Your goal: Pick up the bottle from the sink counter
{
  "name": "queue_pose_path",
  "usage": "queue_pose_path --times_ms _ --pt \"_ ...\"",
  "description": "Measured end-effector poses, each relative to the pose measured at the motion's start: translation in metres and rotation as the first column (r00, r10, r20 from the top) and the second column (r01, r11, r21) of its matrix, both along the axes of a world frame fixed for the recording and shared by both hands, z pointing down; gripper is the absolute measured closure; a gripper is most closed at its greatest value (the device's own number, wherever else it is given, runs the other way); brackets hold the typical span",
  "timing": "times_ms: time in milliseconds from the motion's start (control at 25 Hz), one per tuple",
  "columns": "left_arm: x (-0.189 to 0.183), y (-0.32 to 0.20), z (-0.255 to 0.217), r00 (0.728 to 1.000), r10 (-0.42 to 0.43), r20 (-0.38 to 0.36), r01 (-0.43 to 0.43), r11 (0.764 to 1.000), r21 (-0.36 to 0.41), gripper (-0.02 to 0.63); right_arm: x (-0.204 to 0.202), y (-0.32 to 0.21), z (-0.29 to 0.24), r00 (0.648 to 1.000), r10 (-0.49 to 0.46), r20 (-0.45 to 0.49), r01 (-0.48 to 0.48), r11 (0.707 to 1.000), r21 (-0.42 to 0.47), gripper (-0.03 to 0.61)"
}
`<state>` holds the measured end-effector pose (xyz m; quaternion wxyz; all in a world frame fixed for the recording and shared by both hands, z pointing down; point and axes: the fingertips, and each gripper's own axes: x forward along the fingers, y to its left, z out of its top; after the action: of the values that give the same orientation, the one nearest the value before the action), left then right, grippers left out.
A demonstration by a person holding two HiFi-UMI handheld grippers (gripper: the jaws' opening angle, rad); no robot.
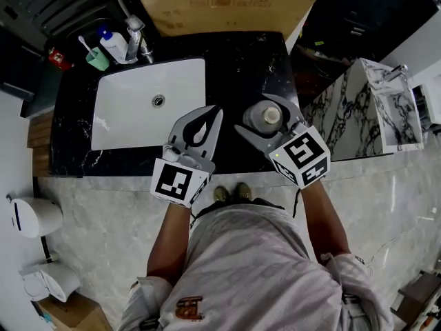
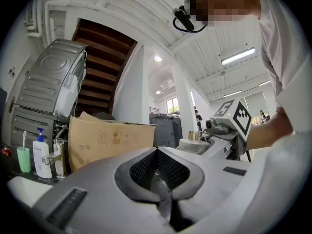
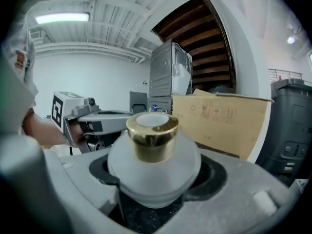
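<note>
A round, frosted-white bottle (image 3: 153, 160) with a gold cap is clamped in the right gripper (image 1: 258, 114) at the black counter (image 1: 234, 67) beside the sink (image 1: 131, 116), while the left gripper (image 2: 157, 152) is held closed and empty.

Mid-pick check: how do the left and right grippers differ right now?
The left gripper has its jaws together with nothing between them; the right gripper has its jaws closed around the frosted, gold-capped bottle. The left gripper sits by the edge of the white sink; the right gripper is further right, over the dark counter. Both point away from the person.
</note>
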<state>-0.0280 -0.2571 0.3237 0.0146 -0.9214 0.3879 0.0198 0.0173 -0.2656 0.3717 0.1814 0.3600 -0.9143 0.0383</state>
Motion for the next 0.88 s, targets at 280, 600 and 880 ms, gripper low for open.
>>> queue_pose_path --times_ms 280,600,880 --pt "0.005 0.007 -0.017 1.0 0.003 -0.013 -0.003 0.999 0.038 0.614 0.009 0.016 -0.028 0.999 0.007 0.051 -0.009 0.999 0.044 0.239" --pt "0.01 0.015 -0.018 1.0 0.005 0.006 -0.005 0.999 0.034 0.614 0.015 0.025 -0.043 0.995 0.001 0.097 -0.007 0.998 0.063 0.239" --pt "0.011 0.018 -0.021 1.0 0.001 0.011 -0.002 0.999 0.039 0.614 0.014 0.03 -0.049 0.994 -0.013 0.104 0.005 0.997 0.078 0.239"
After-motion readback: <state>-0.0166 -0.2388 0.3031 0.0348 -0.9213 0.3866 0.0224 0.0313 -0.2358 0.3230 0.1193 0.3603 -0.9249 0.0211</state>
